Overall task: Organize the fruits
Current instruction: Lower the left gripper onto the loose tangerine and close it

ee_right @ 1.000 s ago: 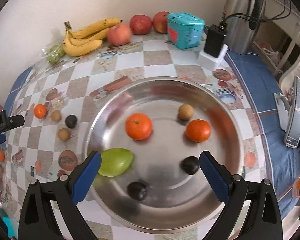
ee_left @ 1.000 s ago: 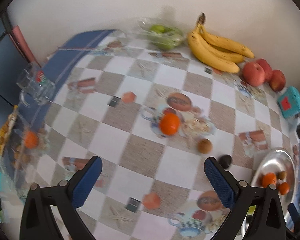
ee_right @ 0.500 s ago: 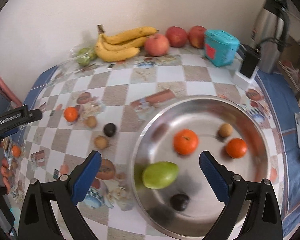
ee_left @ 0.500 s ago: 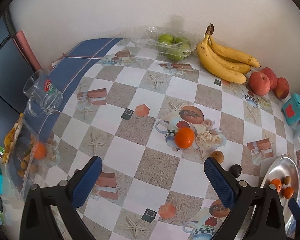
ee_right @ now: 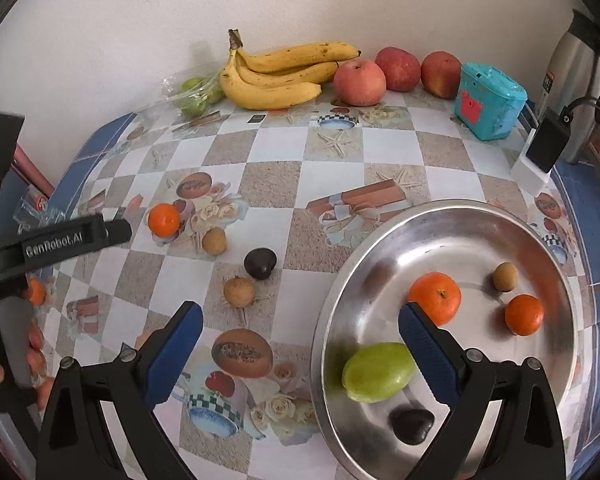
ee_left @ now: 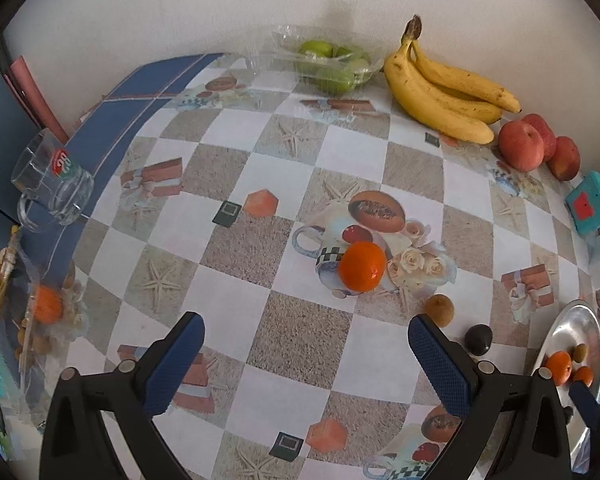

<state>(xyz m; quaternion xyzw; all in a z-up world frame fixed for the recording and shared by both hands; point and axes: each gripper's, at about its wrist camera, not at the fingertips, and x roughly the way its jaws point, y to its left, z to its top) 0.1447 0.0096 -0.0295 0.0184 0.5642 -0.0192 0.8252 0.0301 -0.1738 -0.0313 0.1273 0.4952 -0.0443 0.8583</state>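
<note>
A steel bowl at the right holds two oranges, a green mango, a small brown fruit and a dark fruit. On the table lie a loose orange, two small brown fruits and a dark fruit. My left gripper is open and empty, above the table short of the loose orange. My right gripper is open and empty, over the bowl's left rim.
Bananas, three red apples and a bag of green fruit line the back wall. A teal box, a charger and a kettle stand at the right. A glass mug stands at the left edge.
My right gripper has pulled back and swung left, so the bowl now sits at the right. My left gripper has drawn back and up from the table, showing more of it.
</note>
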